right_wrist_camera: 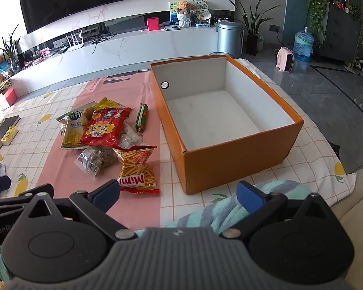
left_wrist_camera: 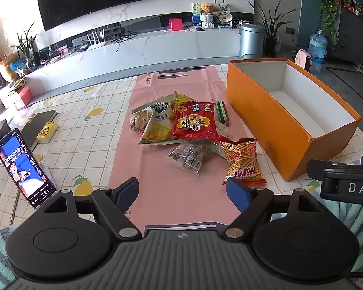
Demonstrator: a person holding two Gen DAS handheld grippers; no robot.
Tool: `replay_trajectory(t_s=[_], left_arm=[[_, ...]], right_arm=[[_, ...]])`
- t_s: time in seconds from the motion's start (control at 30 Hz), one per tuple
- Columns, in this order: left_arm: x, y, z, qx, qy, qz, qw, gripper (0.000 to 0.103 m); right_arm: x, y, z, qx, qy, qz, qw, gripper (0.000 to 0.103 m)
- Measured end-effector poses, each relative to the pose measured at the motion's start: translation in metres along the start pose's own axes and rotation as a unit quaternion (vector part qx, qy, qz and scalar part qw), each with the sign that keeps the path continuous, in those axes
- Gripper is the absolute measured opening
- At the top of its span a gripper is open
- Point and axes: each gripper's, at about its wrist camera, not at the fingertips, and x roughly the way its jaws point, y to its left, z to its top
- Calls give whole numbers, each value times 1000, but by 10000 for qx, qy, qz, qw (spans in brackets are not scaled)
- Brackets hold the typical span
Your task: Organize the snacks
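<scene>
A pile of snack packets lies on a pink mat (left_wrist_camera: 157,181): a red bag (left_wrist_camera: 194,123) (right_wrist_camera: 104,126), a yellow chip bag (left_wrist_camera: 157,125) (right_wrist_camera: 72,130), an orange Mimi stick bag (left_wrist_camera: 243,163) (right_wrist_camera: 138,169), a clear bag of dark bits (left_wrist_camera: 188,155) (right_wrist_camera: 95,158) and a green sausage (left_wrist_camera: 222,112) (right_wrist_camera: 142,117). An empty orange box (left_wrist_camera: 273,125) (right_wrist_camera: 232,164) stands to the right of the pile. My left gripper (left_wrist_camera: 182,194) is open and empty, near the mat's front. My right gripper (right_wrist_camera: 179,195) is open and empty, in front of the box.
A phone (left_wrist_camera: 24,166) stands propped at the left with its screen lit. A yellow card box (left_wrist_camera: 47,131) and a dark flat slab (left_wrist_camera: 40,124) lie behind it. A striped teal cloth (right_wrist_camera: 230,207) lies at the table's near edge. The right gripper's body (left_wrist_camera: 346,178) shows at the left view's right.
</scene>
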Motion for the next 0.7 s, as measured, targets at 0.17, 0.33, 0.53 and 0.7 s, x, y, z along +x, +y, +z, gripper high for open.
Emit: replay_trajectory(t_s=[0.17, 0.33, 0.53, 0.7], left_arm=[[1, -1, 0, 5, 12, 4, 10000, 96], [1, -1, -1, 10, 15, 7, 10000, 96], [1, -2, -1, 19, 5, 16, 10000, 96], [1, -2, -1, 20, 1, 21, 10000, 96]], right_arm=[[1, 2, -1, -8, 37, -6, 10000, 99], [1, 2, 0, 0, 48, -37, 10000, 99], [1, 2, 0, -8, 43, -38, 10000, 99], [1, 3, 1, -34, 37, -41, 10000, 99]])
